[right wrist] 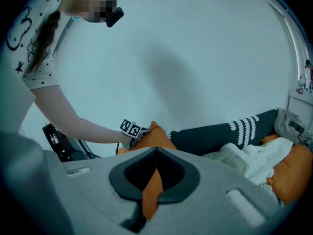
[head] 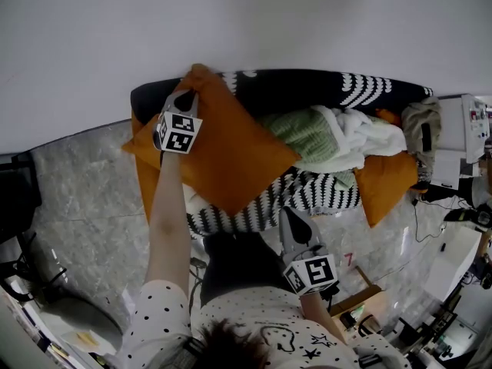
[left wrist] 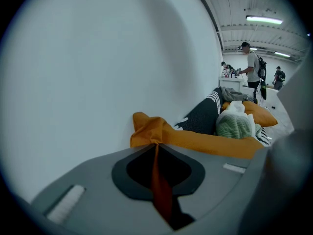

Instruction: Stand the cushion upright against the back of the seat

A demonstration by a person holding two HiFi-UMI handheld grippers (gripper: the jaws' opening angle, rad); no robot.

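Left gripper (head: 191, 94) pinches the cushion (head: 231, 152) by its top corner against the wall (head: 231, 21), upper centre; right gripper (head: 286, 212) nips its lower edge; blankets (head: 338, 133) crowd the sofa (head: 307, 87) rightward

The orange cushion (head: 223, 152) at the tips of the left gripper (head: 187, 98) is matt woven cloth, creased where it bunches. Both that tool and the right gripper (head: 286, 214) have smooth, matt grey plastic shells with darker, rubbery-looking jaw linings. Ahead of the right gripper, the sofa cover (head: 307, 91) is a chunky dark knit patterned in white; on it lie a green ribbed blanket (head: 300, 133) and a fluffy white throw (head: 361, 133). Beyond the left gripper the wall (head: 231, 21) is smooth, matt white; beneath both, the floor (head: 84, 183) shines like polished marble.
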